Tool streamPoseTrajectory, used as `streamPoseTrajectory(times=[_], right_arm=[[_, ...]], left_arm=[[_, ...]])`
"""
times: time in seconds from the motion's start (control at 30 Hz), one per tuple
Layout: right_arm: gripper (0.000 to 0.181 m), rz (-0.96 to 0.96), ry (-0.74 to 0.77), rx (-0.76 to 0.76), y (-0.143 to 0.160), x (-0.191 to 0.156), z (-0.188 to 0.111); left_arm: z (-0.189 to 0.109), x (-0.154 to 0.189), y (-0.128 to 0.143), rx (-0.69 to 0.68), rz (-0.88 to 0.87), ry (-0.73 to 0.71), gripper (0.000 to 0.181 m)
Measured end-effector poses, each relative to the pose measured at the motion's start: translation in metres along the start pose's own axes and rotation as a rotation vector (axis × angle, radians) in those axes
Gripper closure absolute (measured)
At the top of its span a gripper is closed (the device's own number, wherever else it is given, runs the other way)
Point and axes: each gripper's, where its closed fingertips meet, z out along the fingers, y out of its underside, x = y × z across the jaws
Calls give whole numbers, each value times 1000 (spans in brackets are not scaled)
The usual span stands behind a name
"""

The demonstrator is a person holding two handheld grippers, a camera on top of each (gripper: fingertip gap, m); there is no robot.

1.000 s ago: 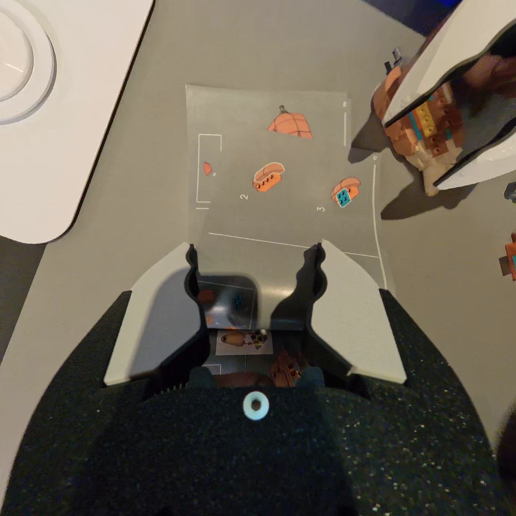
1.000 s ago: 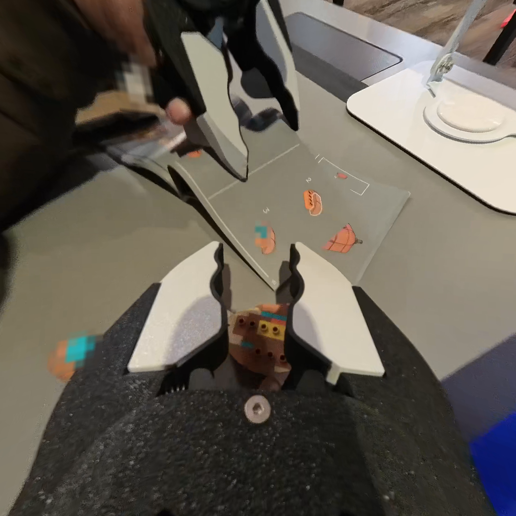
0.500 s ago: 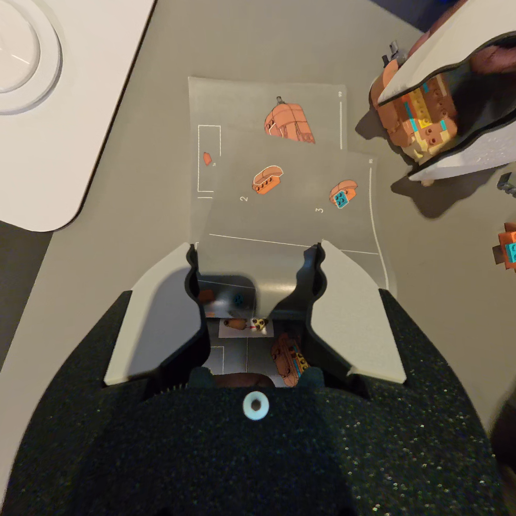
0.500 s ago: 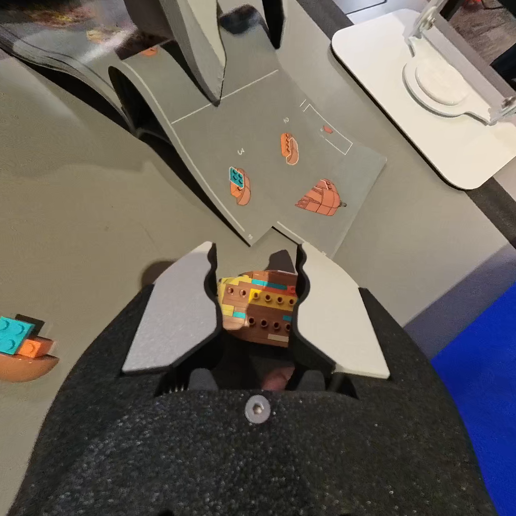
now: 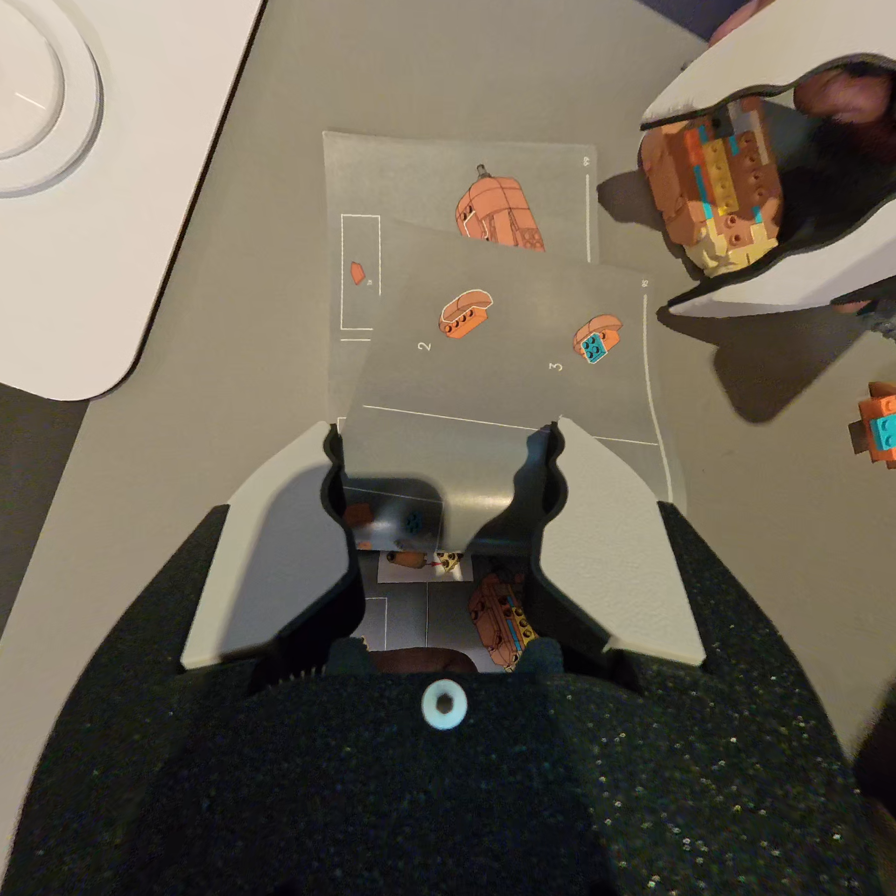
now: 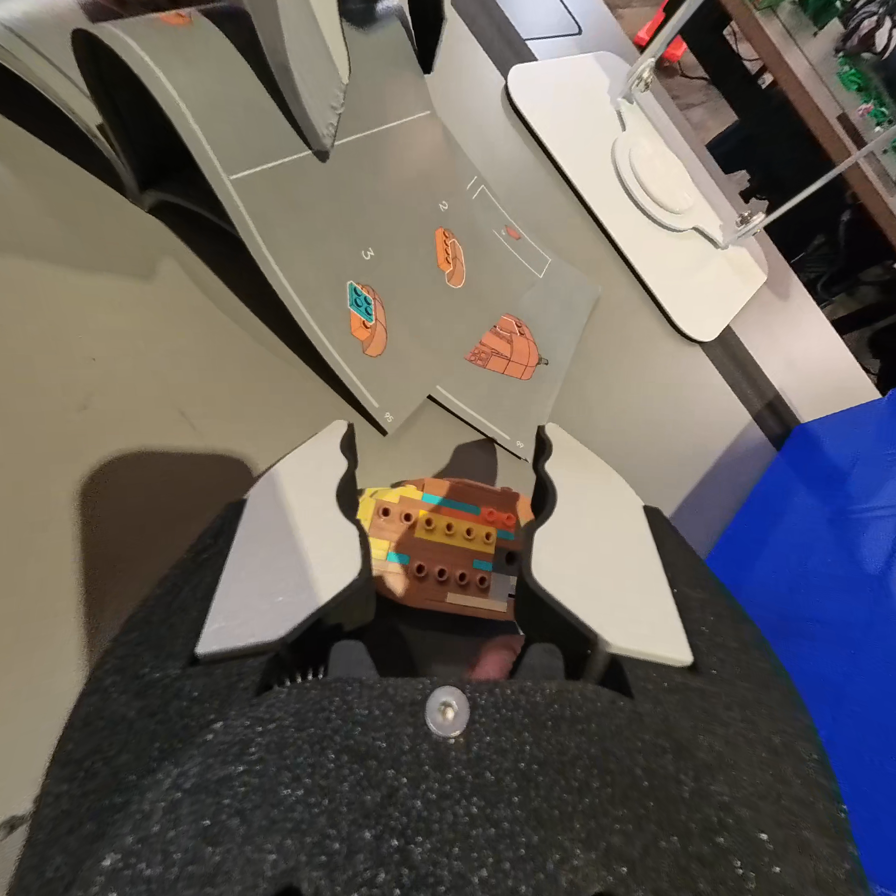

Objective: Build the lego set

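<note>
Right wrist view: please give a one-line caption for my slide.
Right gripper clamps a brown, yellow and teal brick model above the grey table, facing an open grey instruction booklet.

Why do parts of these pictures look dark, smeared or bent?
Left wrist view: the right gripper and its brick model cast hard dark shadows on the grey table; the booklet page goes blurry close between the left gripper fingers. Right wrist view: the wide lens curves the white board; the far edges are smeared.
</note>
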Motion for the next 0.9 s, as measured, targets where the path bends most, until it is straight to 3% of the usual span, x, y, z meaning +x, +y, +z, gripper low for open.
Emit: streamPoseTrajectory(times=[0.33,0.9], right_arm=[[110,-72,23,39,-17,-14,4],[116,-60,116,90,-28,3,5]], left_arm=[[-2,0,-1,8,0,5,100],[-3,0,1,9,-7,12,100]])
